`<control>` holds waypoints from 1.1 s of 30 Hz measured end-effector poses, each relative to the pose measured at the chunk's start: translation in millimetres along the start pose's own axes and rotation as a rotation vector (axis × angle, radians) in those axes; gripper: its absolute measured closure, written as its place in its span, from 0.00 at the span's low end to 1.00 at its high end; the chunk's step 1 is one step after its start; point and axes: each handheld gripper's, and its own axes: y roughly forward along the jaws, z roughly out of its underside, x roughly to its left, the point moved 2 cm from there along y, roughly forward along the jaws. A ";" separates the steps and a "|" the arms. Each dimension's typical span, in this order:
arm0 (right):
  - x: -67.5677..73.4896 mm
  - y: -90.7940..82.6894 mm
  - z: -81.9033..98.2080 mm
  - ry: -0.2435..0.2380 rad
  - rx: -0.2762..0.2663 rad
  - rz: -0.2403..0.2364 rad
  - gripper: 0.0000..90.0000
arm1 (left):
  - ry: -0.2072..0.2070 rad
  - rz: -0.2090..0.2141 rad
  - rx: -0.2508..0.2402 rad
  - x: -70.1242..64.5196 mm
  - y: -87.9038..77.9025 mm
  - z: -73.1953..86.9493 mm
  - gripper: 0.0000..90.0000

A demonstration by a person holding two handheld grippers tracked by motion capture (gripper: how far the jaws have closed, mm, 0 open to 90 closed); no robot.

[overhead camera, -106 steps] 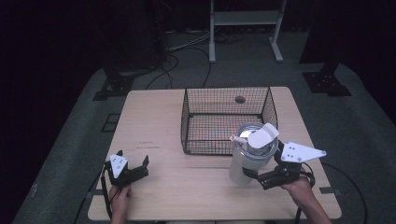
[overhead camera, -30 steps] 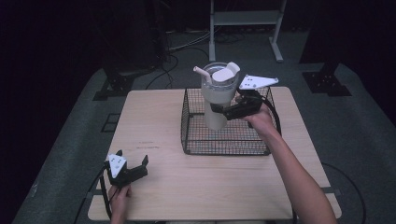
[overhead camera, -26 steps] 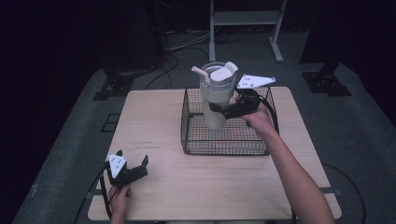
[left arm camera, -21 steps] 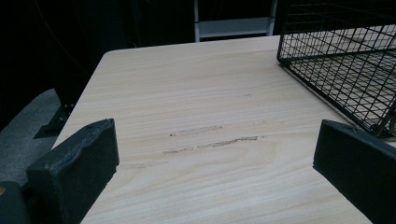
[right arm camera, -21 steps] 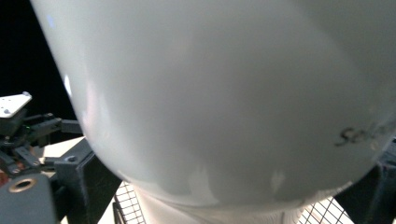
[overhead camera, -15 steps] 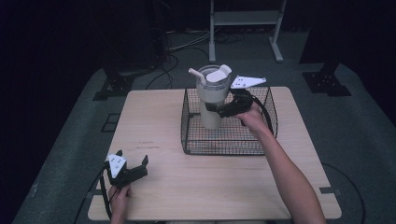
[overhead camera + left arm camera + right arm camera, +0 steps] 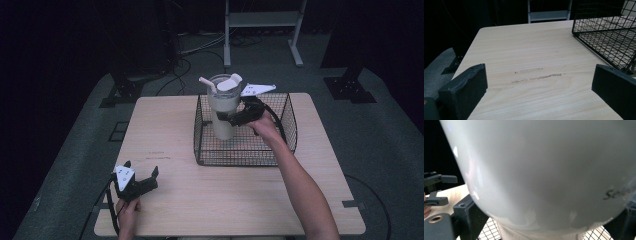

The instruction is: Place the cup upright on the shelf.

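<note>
High view: right tool [image 7: 231, 120] clamping white tumbler [image 7: 222, 111] inside wire basket [image 7: 285, 131]; left tool [image 7: 145, 181] wide.

Glossy cup, wire basket, pale wood desk.
The cup [image 7: 222, 112] looks like smooth plastic, off-white, with a glossy skin that throws soft highlights in the right gripper view; its lid and straw are matt white. The basket [image 7: 280, 150] is thin black metal wire in a fine grid, dull rather than shiny. The desk [image 7: 531, 62] is light wood-grain, smooth and matt, with a few scuffed streaks. The fingers [image 7: 464, 92] of the left gripper [image 7: 134, 182] look like rough, grainy black plastic.
</note>
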 end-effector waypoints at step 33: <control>-17.2 37.1 36.9 0.031 0.127 0.004 0.08 | -0.004 0.003 -0.008 -0.1 -0.4 0.2 0.00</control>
